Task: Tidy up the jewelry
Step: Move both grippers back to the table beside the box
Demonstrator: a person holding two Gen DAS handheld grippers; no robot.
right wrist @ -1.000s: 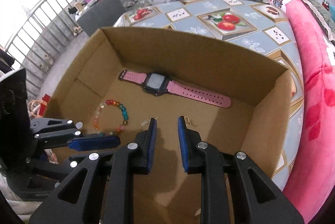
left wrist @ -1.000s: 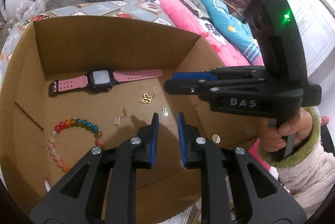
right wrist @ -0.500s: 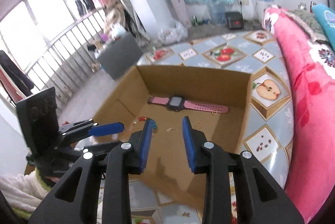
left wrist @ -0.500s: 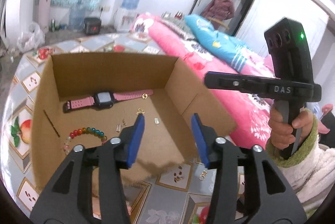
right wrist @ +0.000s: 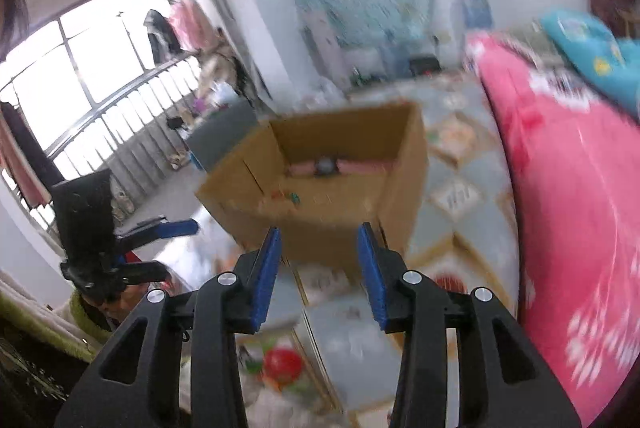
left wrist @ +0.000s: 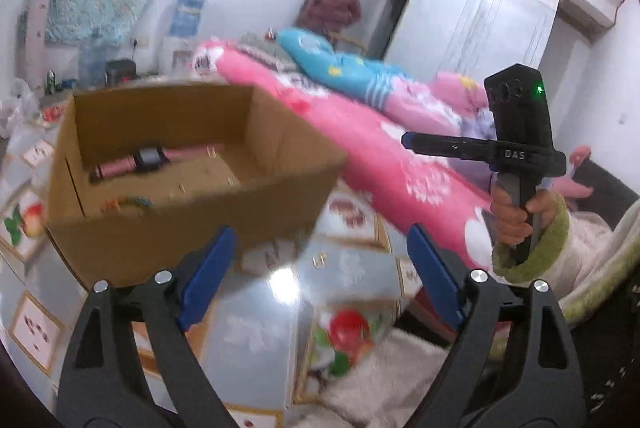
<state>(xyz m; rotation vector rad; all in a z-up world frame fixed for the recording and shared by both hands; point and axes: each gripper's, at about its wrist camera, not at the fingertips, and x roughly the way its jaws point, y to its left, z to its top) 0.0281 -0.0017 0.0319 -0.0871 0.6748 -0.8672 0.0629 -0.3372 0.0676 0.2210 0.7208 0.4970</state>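
An open cardboard box (left wrist: 192, 228) (right wrist: 344, 232) stands on the patterned table. Inside it lie a pink-strapped watch (left wrist: 148, 160) (right wrist: 326, 166), a coloured bead bracelet (left wrist: 128, 204) (right wrist: 286, 196) and small gold pieces, all blurred. My left gripper (left wrist: 320, 230) (right wrist: 172, 248) hovers over the table in front of the box, its jaws opening wide with nothing between them. Held back from the box as well, my right gripper (right wrist: 319, 230) (left wrist: 440, 144) has its jaws opening and holds nothing. A small gold piece (left wrist: 319, 260) lies on the table outside the box.
A bed with a pink quilt (left wrist: 380, 156) (right wrist: 580, 188) runs along the table's right side. A person (left wrist: 334, 6) stands in the doorway at the back. A hand in a green-cuffed sleeve (left wrist: 516, 220) holds the right gripper. Both views are motion-blurred.
Both grippers have drawn back out of the box and risen, so the box now sits farther off. Both pairs of jaws have spread, the left far wider.
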